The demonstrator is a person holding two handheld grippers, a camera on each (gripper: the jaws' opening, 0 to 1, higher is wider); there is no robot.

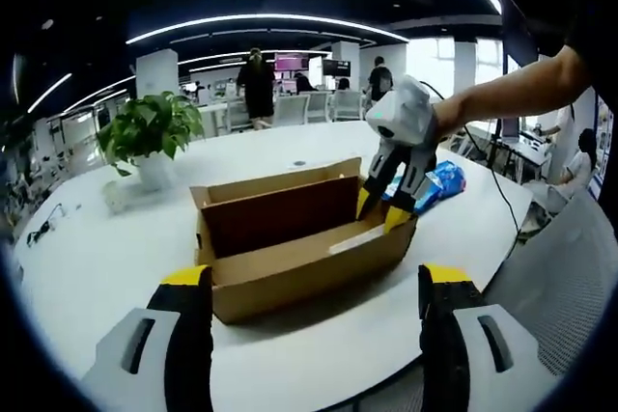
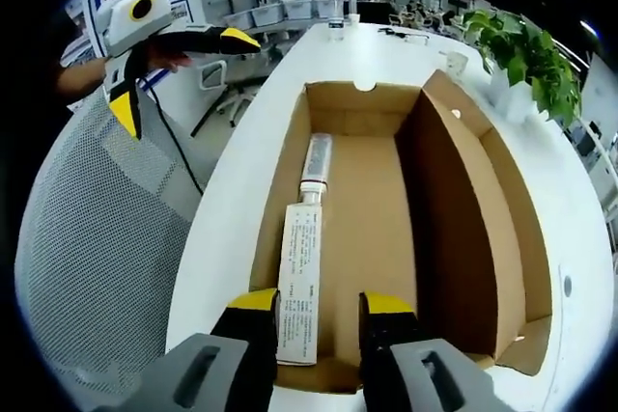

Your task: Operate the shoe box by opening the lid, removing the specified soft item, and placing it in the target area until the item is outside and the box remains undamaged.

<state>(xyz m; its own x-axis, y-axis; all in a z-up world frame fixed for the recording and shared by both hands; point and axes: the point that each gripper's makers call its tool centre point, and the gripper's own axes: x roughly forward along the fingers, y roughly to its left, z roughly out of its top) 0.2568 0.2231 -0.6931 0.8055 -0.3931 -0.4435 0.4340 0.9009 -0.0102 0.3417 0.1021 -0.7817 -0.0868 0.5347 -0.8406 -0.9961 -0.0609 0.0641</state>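
Note:
The cardboard shoe box (image 1: 290, 262) lies on the white table with its lid (image 2: 463, 209) swung open and standing up along one long side. On the box floor rests a long white printed pack (image 2: 299, 287) with a silvery tube (image 2: 317, 156) at its far end. My right gripper (image 2: 319, 304) is open, its yellow tips over the near end of the box with the pack's end beside the left jaw; it is the right gripper (image 1: 381, 209) reaching into the box's right end. My left gripper (image 1: 317, 277) stands wide open in front of the box, off the table as the left gripper (image 2: 179, 74).
A blue packet (image 1: 442, 180) lies on the table (image 1: 106, 258) just behind the box's right end. A potted plant (image 1: 150, 132) stands at the far left. A grey mesh chair (image 2: 97, 238) is beside the table edge. People stand far back in the office.

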